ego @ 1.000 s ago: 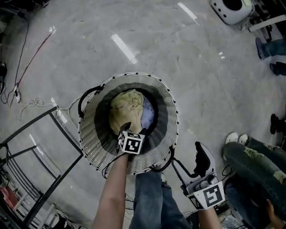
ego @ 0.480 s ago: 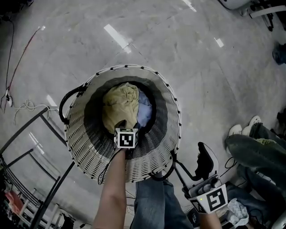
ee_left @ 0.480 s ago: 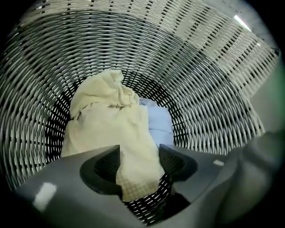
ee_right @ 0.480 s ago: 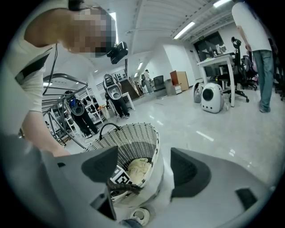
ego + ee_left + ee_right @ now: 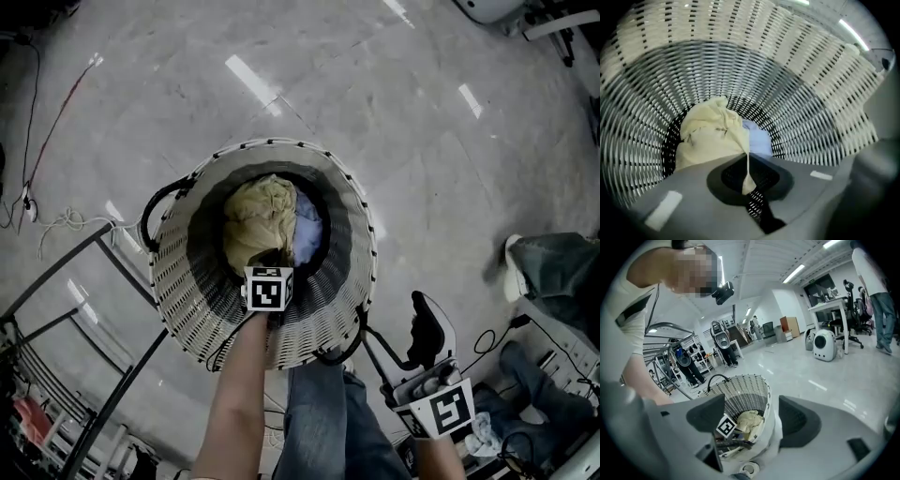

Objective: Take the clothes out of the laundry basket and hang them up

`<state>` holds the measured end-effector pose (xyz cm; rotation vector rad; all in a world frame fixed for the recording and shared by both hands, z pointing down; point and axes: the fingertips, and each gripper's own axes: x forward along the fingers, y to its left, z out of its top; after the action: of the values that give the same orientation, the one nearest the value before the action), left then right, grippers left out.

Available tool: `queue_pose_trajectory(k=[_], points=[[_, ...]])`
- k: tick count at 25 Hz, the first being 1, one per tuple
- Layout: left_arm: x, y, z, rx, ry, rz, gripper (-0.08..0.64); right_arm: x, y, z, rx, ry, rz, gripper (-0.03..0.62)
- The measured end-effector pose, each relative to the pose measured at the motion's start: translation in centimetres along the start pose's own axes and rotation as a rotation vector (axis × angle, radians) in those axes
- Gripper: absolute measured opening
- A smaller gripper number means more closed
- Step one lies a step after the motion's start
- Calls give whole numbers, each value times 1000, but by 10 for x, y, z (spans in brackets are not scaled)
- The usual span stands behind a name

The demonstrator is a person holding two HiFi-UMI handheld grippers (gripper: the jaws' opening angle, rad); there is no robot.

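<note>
A round woven laundry basket [image 5: 183, 281] stands on the floor in front of me. In it lie a crumpled pale yellow garment [image 5: 258, 220] and a light blue one [image 5: 309, 234] beside it. My left gripper [image 5: 272, 264] reaches down into the basket. Its jaws have just been closing, and in the left gripper view the left gripper [image 5: 746, 180] is shut on a thin fold of the yellow garment [image 5: 710, 136], with the blue garment [image 5: 759, 140] behind. My right gripper [image 5: 427, 330] hangs outside the basket at lower right. The right gripper [image 5: 752, 420] is open and holds nothing; the basket [image 5: 740, 385] shows past it.
A dark metal rack frame [image 5: 84, 272] stands left of the basket, with loose cables [image 5: 56, 220] on the floor. Another person's legs [image 5: 553, 258] are at the right. A white machine [image 5: 487, 9] sits at the far top right.
My left gripper has sunk slightly deeper into the basket, onto the yellow garment. The right gripper has stayed put. The other person's legs at the right have shifted.
</note>
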<state>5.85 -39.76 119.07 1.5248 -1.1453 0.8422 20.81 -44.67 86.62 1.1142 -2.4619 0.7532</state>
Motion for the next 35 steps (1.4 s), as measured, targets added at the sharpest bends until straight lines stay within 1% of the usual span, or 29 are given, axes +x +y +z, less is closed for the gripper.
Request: queue_pose_trajectory(k=[5,8,13,19,23,27,31,35], points=[[-61,-10,34,-49,-103,-16,17,-12,25,29,-17,-7,61,350],[-106,-20,45,-66,-165,-7,17,-26,43,53,-50,-17,101,348],[-185,-37,59,-132,-278,7,17,-53,72,85,-109,-19,134,347],[-281,-55,79,-157,-424,30,17,-95,112,109,-190,9,196,341],[-351,-70,93,-186,-527,49,17,-134,136,114,-220,29,225,339],[-411,-95,114,-144,-612,38,17,-162,157,118,-264,38,246,339],[-472,-124,135,-90,-699,0,17,-186,172,128,-278,18,239,336],[-541,-157,154,-59,-790,-27,17,-215,191,134,-308,7,252,334]])
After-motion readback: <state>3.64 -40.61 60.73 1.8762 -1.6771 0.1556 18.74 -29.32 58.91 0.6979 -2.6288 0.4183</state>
